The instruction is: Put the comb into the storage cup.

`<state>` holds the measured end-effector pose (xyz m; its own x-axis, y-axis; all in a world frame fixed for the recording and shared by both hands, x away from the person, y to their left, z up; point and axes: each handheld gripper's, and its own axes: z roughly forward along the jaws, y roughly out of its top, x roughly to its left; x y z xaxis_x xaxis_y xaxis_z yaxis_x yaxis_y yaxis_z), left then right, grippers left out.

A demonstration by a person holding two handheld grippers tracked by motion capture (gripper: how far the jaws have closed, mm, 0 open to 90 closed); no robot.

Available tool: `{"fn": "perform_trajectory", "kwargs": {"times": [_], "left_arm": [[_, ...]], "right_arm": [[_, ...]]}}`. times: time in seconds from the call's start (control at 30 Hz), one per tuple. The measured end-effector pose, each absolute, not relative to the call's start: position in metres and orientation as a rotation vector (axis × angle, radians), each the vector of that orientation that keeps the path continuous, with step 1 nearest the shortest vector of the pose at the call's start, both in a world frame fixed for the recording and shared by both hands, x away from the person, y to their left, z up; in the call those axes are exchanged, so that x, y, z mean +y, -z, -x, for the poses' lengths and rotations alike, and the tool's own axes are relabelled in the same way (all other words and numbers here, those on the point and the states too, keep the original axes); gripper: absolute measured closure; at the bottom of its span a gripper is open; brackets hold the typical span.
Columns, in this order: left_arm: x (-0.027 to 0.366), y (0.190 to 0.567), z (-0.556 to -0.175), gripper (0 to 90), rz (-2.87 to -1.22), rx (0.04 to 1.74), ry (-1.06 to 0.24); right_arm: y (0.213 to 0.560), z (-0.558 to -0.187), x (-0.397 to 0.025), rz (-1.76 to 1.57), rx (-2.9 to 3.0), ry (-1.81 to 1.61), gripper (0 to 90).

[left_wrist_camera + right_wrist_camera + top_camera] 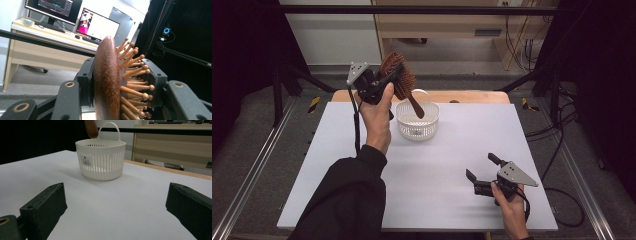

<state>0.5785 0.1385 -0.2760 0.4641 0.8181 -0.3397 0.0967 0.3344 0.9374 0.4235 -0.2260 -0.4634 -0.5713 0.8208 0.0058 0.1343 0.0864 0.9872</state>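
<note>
A brown wooden hairbrush [400,79] with peg bristles is held in the air, and my left gripper [388,80] is shut on its head. Its handle slants down over a white slatted plastic basket [417,122] at the back middle of the table. In the left gripper view the hairbrush [107,82] stands edge-on between the black jaws, bristles to the right. My right gripper [482,170] rests open low over the table's front right, with nothing between its jaws. The right gripper view looks at the basket [101,161], and the tip of the brush handle [91,128] hangs above it.
The white table top [437,170] reaches from the basket to the front edge. A wooden strip [472,96] runs behind it. Black frame bars and cables [542,75] stand at the back right. A desk with monitors [97,25] lies beyond the table.
</note>
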Motion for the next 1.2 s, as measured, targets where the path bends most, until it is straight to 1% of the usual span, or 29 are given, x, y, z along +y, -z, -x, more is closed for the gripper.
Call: {"fn": "perform_trajectory", "kwargs": {"times": [0.33,0.47,0.73,1.2], "left_arm": [[0.131,0.287,-0.59,50.7,-1.148,1.019,-0.597],[0.126,0.294,-0.598,50.6,-1.183,1.006,-0.599],[0.116,0.305,-0.603,50.6,-1.201,1.014,-0.605],[0.111,0.322,-0.611,50.5,-1.207,1.023,-0.602]], "right_arm": [[0.463,-0.424,-0.227,-0.96,1.776,-1.538,3.1],[0.463,-0.424,-0.226,-0.959,1.782,-1.542,3.0],[0.463,-0.424,-0.226,-0.956,1.782,-1.552,3.2],[0.464,-0.425,-0.224,-0.957,1.781,-1.556,3.5]]}}
